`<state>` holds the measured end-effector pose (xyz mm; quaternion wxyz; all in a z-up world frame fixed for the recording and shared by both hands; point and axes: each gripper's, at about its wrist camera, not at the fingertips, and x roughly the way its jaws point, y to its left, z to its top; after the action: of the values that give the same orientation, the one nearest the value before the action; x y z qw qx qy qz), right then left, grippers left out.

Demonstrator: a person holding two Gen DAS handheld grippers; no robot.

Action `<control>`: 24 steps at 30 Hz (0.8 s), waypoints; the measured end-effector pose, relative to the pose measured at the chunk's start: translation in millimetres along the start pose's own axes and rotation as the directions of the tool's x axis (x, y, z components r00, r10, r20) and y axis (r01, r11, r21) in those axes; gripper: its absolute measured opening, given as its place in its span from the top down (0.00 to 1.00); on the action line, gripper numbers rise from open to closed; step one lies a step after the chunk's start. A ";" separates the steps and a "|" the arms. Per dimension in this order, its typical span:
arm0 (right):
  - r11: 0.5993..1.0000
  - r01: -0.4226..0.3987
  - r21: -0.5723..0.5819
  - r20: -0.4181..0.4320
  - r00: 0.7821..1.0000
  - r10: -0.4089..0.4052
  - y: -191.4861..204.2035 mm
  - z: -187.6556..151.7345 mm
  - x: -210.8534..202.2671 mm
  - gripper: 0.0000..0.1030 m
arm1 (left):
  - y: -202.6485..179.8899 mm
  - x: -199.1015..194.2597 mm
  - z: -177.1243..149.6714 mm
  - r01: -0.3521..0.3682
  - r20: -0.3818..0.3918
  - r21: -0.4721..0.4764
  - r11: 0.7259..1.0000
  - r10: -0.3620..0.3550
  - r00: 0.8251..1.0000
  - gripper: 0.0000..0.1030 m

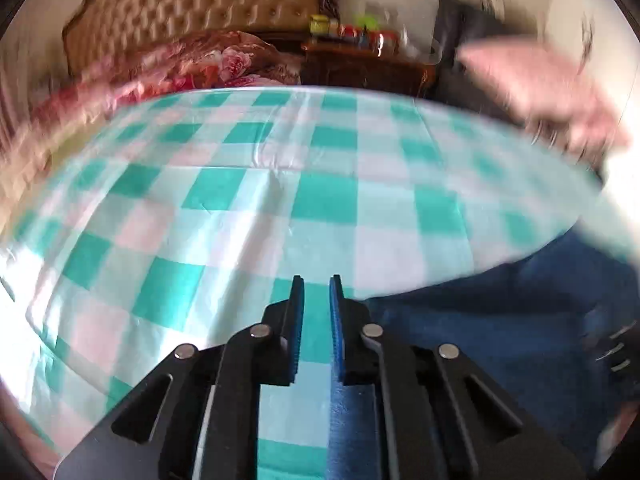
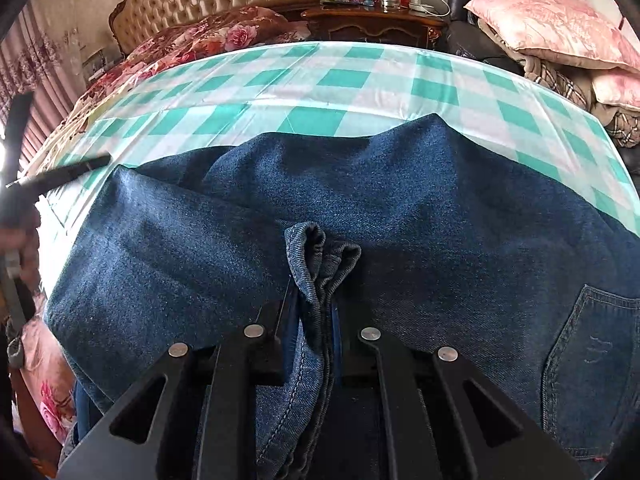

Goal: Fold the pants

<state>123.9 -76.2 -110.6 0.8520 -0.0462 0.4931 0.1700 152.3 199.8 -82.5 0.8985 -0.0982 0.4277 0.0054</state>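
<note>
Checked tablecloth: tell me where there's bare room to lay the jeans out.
Bare cloth runs between the jeans and the far edge by the floral quilt, and leftward. The near side is crowded: the jeans cover it, their hem pinched in the right hand-held gripper.

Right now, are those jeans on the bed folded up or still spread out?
Partly folded: the jeans lie doubled over on the checked sheet, and the right gripper pinches a bunched hem.

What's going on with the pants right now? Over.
Right tool shut on hem of jeans. Left tool open, empty, over checkered sheet. Jeans partly folded. Nothing in the way.
</note>
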 end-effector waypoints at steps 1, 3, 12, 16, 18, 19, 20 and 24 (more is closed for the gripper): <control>1.000 0.000 -0.003 0.001 1.000 0.000 0.3 -0.9 -0.4 0.93 | 0.2 -5.7 -3.4 0.055 0.003 -0.001 0.998 -0.055 0.998 0.83; 1.000 0.003 -0.004 0.004 1.000 -0.003 0.5 -1.8 -0.8 0.93 | -6.3 -13.4 -19.1 0.140 -0.013 0.049 0.989 -0.139 0.990 0.70; 1.000 0.017 -0.008 0.007 1.000 -0.017 2.1 -1.3 -0.7 0.93 | 17.3 -75.2 -103.3 -0.055 0.055 0.003 0.999 0.054 0.997 0.50; 1.000 0.029 -0.008 0.004 1.000 -0.029 1.8 -1.2 -1.0 0.92 | -21.9 -79.5 -152.6 -0.046 -0.034 0.151 0.987 0.052 0.998 0.47; 0.999 0.035 -0.016 0.000 0.999 -0.035 2.8 -0.7 -1.4 0.92 | -18.5 -83.4 -164.1 -0.059 -0.026 0.117 0.991 0.063 0.998 0.47; 0.999 0.041 -0.022 -0.001 0.999 -0.041 3.2 -0.4 -1.6 0.91 | -15.4 -86.0 -164.3 -0.065 -0.039 0.082 0.994 0.069 0.997 0.44; 0.998 0.050 -0.027 -0.003 0.999 -0.050 3.9 0.2 -2.0 0.90 | -16.6 -87.2 -164.1 -0.090 -0.040 0.088 0.992 0.094 0.995 0.43; 0.991 0.125 -0.040 0.018 0.992 -0.124 15.6 6.0 -16.4 0.89 | -42.0 -88.3 -150.9 -0.194 -0.021 0.205 0.959 0.202 0.979 0.45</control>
<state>116.1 -64.1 -92.1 0.8635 -0.0931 0.4791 0.1269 -15.5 137.9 -100.1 0.8897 0.0368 0.4524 0.0499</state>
